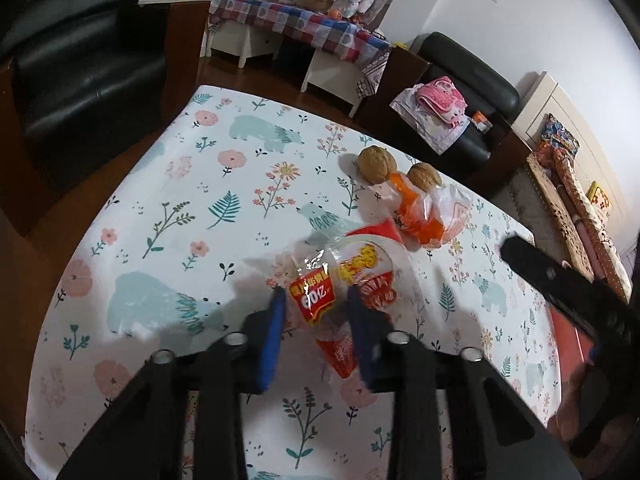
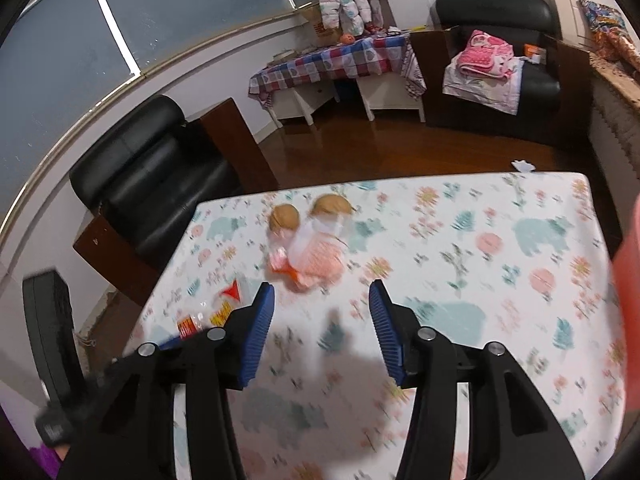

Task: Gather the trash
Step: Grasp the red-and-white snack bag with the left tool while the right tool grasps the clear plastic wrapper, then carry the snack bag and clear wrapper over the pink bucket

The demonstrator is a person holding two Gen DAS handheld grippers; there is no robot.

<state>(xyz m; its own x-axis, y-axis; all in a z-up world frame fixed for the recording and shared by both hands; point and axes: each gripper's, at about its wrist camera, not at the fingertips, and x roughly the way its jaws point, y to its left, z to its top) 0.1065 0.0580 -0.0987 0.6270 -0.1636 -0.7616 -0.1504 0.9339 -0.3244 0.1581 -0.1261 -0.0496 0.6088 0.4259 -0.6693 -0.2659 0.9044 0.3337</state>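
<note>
- We see a table (image 1: 132,208) covered with a white cloth printed with bears, flowers and leaves; it fills most of both wrist views.
- Two black leather armchairs stand on the wooden floor past it, one (image 2: 152,184) by the window, the other (image 2: 496,40) holding a pink folded blanket (image 2: 486,54).
- Our left gripper (image 1: 316,300) points down at the cloth, its blue pads on either side of a crumpled clear snack wrapper with red and yellow print (image 1: 344,280). The pads meet the wrapper's edges; we cannot tell whether they squeeze it.
- Our right gripper (image 2: 322,294) hangs above the cloth with its jaws apart and only bare cloth between them.
- Beyond the right gripper's tips lies an orange and clear plastic wrapper (image 2: 312,256), apart from the pads; in the left view (image 1: 432,216) it lies just past the red-printed one.
- Two walnuts (image 1: 376,165) (image 1: 424,176) rest at the far side of that orange wrapper, the nearer one touching it.
</note>
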